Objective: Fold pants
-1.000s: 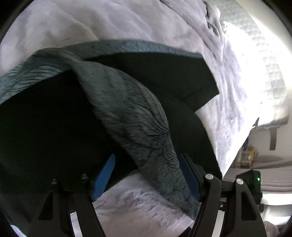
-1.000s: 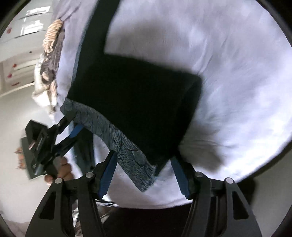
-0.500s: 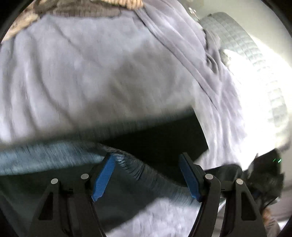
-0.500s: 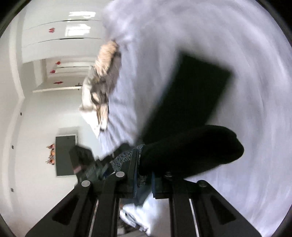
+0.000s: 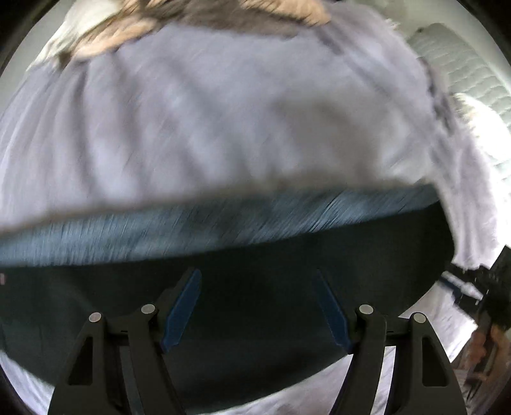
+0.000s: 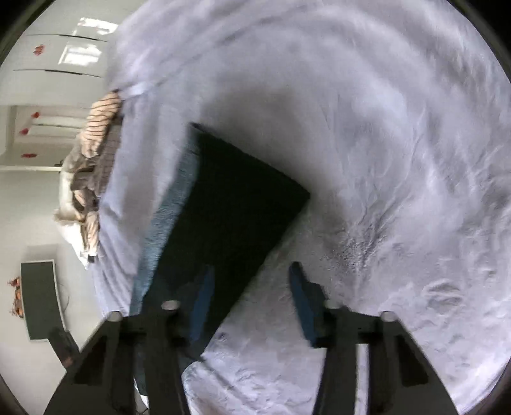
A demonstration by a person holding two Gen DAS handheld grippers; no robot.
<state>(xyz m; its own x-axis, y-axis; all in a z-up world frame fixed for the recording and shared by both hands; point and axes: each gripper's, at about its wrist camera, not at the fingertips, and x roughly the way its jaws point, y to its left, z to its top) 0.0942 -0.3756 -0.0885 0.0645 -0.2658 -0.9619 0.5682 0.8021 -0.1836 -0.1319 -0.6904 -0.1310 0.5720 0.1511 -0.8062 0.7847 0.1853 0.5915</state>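
Observation:
The dark pants (image 5: 255,313) lie folded flat on the pale lilac bed sheet (image 5: 223,127), with a blue-grey patterned waistband strip (image 5: 223,220) along the far edge. My left gripper (image 5: 257,287) is open just above the dark fabric, nothing between its blue pads. In the right wrist view the pants (image 6: 233,204) form a dark rectangle with the blue-grey strip (image 6: 169,207) on their left side. My right gripper (image 6: 250,277) is open over the pants' near right corner, holding nothing.
A striped beige bundle of cloth (image 6: 92,153) lies at the far edge of the bed, also visible in the left wrist view (image 5: 191,19). A quilted white mattress edge (image 5: 463,64) is at the right. The other gripper (image 5: 479,287) shows at far right.
The right gripper, shut on the pants' folded end half a second ago, has opened and let go. The pants now lie flat in a folded rectangle. Both views are blurred by motion.

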